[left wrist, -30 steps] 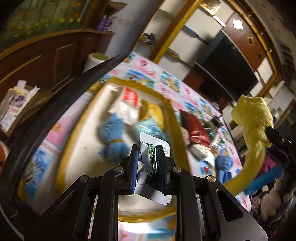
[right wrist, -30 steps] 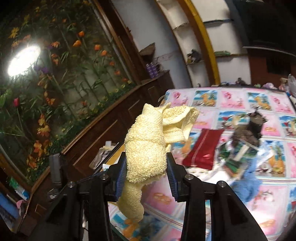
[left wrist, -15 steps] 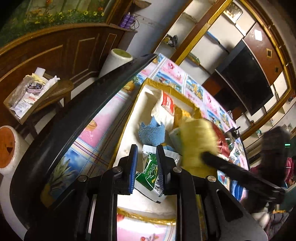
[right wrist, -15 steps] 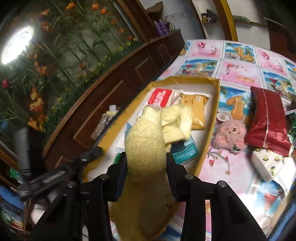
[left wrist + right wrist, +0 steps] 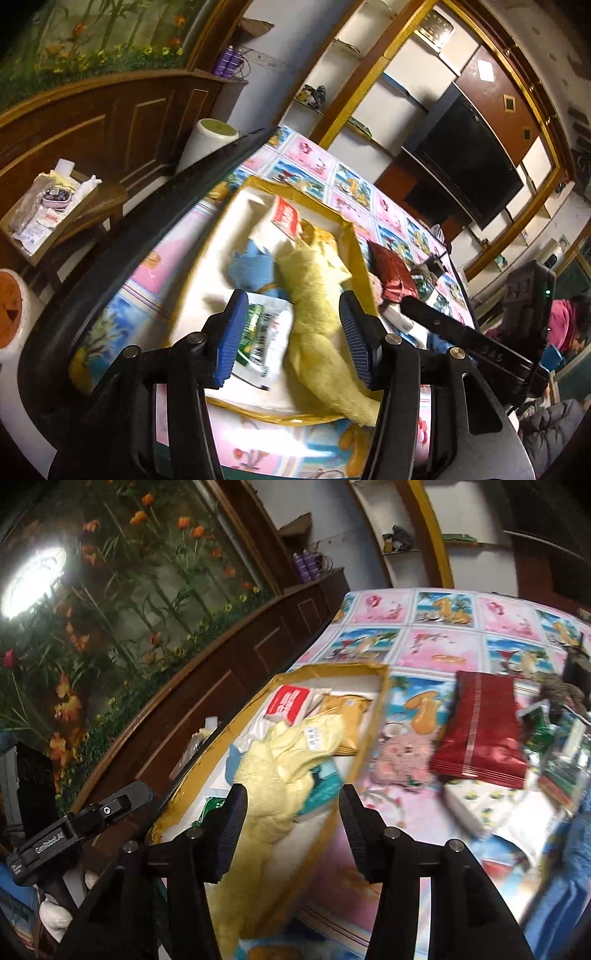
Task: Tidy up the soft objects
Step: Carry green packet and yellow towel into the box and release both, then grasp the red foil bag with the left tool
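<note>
A shallow yellow-rimmed box (image 5: 354, 254) (image 5: 373, 716) lies on the patterned table. A yellow towel (image 5: 317, 306) (image 5: 273, 779) lies across it, its end hanging over the near rim. A green-and-white packet (image 5: 266, 332) lies in the box beside the towel. A blue cloth (image 5: 251, 266), a red-and-white packet (image 5: 286, 218) (image 5: 288, 703) and an orange packet (image 5: 347, 716) lie further in. My left gripper (image 5: 290, 339) is open and empty above the packet and towel. My right gripper (image 5: 288, 827) is open and empty just above the towel.
On the table right of the box lie a pink fluffy toy (image 5: 399, 760), a dark red pouch (image 5: 480, 731), a white patterned tissue pack (image 5: 476, 805) and a blue cloth (image 5: 569, 867). A dark table rim (image 5: 110, 251) runs left of the box. A small stand with clutter (image 5: 48, 214) is beyond it.
My left gripper has opened and let go of the green-and-white packet in the box. My right gripper has opened and let go of the yellow towel, which now lies across the box.
</note>
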Demonstrator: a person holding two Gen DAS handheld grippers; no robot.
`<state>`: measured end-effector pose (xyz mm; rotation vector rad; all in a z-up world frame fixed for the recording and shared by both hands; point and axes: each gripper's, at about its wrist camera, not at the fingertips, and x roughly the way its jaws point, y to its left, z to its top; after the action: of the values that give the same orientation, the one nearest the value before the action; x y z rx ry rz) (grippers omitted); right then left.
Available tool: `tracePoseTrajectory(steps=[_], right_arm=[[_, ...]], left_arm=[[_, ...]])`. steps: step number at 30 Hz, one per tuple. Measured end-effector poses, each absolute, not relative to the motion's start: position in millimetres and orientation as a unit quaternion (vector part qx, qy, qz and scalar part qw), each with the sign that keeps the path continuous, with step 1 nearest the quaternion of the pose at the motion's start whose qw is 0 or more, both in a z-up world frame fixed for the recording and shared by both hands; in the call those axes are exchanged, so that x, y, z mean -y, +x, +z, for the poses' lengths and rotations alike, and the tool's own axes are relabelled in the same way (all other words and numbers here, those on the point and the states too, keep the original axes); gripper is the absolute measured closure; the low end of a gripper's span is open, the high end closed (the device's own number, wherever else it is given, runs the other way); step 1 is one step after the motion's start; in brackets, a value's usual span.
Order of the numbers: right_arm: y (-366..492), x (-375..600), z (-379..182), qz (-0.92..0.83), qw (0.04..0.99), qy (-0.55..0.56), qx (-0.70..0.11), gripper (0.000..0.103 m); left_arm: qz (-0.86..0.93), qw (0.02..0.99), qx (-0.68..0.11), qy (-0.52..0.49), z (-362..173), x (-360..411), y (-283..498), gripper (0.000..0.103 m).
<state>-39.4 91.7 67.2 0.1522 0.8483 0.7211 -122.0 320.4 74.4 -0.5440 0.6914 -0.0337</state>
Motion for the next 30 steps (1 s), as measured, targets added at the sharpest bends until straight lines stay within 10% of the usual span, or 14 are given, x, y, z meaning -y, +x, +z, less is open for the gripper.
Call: tracePoseTrajectory(steps=[30], right_arm=[[36, 167, 59, 0.125, 0.916, 0.162, -0.346, 0.044]], left_arm=[[-0.126, 0.885, -0.434, -0.113, 71, -132, -74, 0.052]])
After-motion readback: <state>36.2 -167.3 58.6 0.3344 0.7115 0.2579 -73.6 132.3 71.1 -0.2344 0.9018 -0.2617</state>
